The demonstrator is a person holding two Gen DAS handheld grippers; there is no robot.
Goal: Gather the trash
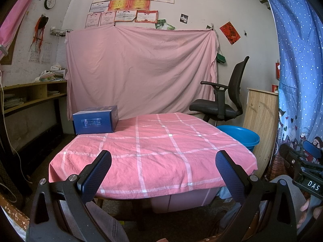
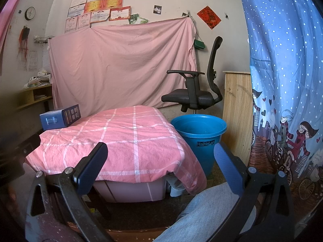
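A low counter draped in a pink checked cloth [image 1: 153,147] fills the middle of both wrist views. One dark blue rectangular cardboard box [image 1: 95,120] rests on its far left corner, its long axis running left to right along the back edge; it is the only loose item on the cloth and probably the trash to collect. One round blue plastic bucket [image 2: 198,139] stands on the floor just beside the counter's right side, likely the bin. The left hand-held gripper [image 1: 161,171] hovers before the near edge, fingers spread wide and empty, the box ahead and to its left. The right hand-held gripper [image 2: 159,161], equally spread and empty, sits nearer the bucket, so the left one appears closer to the box.
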